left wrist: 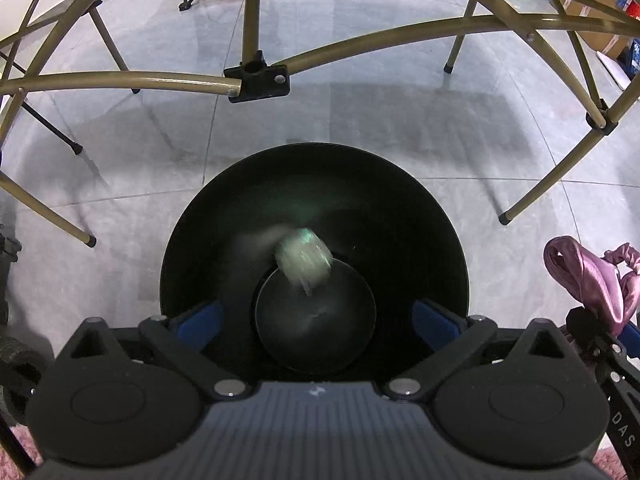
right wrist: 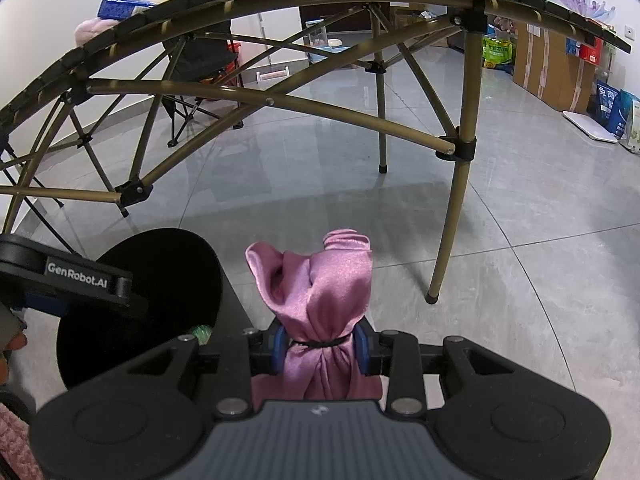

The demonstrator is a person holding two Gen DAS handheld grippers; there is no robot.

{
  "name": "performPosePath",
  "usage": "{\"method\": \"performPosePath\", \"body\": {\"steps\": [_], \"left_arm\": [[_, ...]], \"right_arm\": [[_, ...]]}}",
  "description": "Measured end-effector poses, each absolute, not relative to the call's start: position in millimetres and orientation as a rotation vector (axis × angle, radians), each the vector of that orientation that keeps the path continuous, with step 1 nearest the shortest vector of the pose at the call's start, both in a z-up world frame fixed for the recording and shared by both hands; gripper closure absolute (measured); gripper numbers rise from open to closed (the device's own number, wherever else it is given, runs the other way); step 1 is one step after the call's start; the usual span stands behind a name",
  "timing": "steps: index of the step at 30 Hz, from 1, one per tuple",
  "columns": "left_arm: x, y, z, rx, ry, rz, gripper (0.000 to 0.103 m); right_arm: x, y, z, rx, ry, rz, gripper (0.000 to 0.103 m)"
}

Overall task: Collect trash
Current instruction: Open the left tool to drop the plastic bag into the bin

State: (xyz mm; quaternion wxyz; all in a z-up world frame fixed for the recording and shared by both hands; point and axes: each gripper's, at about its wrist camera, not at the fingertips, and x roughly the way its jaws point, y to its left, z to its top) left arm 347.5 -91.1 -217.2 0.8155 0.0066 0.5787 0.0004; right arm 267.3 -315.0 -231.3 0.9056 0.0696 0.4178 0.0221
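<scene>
Left wrist view: the left gripper (left wrist: 316,316) is spread wide, holding nothing, right above the black bin (left wrist: 420,216); a blurred pale wrapper (left wrist: 304,261) is inside the bin; the right gripper (right wrist: 320,346) beside the bin clenches a pink cloth bundle (right wrist: 320,284); behind the bin stands a folding table (right wrist: 466,80).

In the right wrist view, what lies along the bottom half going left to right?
Left tongs → black bin → pink cloth in the right tongs → table leg.
</scene>
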Motion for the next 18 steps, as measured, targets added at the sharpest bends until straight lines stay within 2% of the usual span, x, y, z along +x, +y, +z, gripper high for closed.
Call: {"method": "performPosePath", "body": {"steps": [18], "left_arm": [[339, -77, -207, 0.028, 1.192, 0.013, 0.0]], "right_arm": [[263, -305, -221, 0.125, 0.86, 0.057, 0.071]]}}
